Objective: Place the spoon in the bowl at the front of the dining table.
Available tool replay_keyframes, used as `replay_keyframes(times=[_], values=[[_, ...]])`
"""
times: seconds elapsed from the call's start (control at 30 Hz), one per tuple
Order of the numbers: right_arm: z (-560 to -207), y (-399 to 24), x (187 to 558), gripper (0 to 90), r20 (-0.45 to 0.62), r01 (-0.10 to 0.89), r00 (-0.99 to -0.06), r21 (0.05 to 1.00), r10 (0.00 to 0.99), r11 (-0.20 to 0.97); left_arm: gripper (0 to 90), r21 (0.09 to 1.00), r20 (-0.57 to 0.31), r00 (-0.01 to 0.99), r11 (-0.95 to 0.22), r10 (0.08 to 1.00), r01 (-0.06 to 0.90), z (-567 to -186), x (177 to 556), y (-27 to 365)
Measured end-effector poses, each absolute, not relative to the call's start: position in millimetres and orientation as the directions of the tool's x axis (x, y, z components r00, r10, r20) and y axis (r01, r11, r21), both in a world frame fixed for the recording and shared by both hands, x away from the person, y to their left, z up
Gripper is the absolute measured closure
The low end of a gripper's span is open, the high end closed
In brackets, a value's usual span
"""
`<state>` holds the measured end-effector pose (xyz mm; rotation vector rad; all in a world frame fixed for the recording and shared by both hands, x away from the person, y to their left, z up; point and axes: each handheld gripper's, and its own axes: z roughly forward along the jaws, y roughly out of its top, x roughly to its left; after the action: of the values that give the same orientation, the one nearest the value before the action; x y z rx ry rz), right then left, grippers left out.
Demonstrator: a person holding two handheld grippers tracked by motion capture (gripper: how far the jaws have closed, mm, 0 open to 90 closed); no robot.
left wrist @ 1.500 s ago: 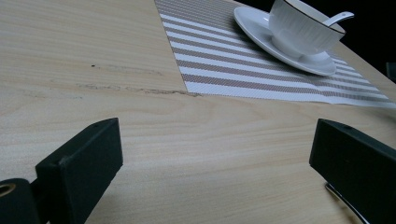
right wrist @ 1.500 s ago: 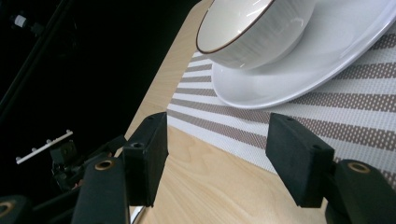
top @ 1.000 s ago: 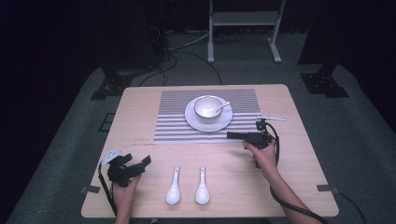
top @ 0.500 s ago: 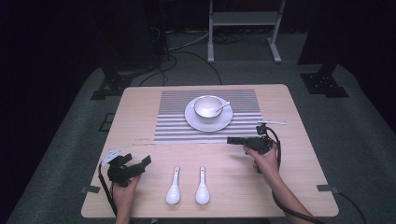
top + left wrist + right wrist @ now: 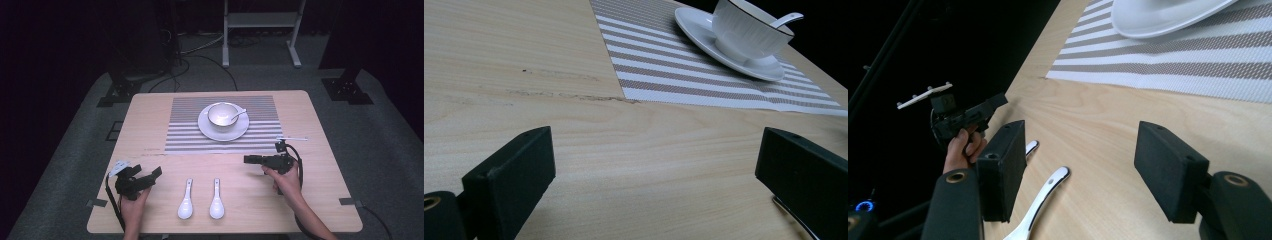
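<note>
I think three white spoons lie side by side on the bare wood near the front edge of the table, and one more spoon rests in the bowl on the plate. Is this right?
Not quite. Only two white spoons lie side by side on the bare wood near the front edge, as the high view shows. The rest holds: one more spoon rests in the bowl on the plate.

Left gripper (image 5: 155, 173): black pistol-shaped body, pale three-cornered plate on top, black cable trailing. Right gripper (image 5: 248, 159): black body, looped black cable, thin white bar behind. Jaws: matte black rectangular blocks, brass-ringed pivot holes. Forearms bare, no sleeves.
</note>
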<state>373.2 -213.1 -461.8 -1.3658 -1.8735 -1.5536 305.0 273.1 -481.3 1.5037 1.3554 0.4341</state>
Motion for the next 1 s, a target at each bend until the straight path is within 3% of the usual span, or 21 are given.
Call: replay_keyframes(times=[1.0], values=[[-478.6, -221.6, 337.7, 34.8, 0.778, 0.840, -0.465, 0.538, 0.421, -0.067, 1.2, 0.840, -0.347, 0.301, 0.152, 0.888, 0.520, -481.4, 305.0, 272.6]])
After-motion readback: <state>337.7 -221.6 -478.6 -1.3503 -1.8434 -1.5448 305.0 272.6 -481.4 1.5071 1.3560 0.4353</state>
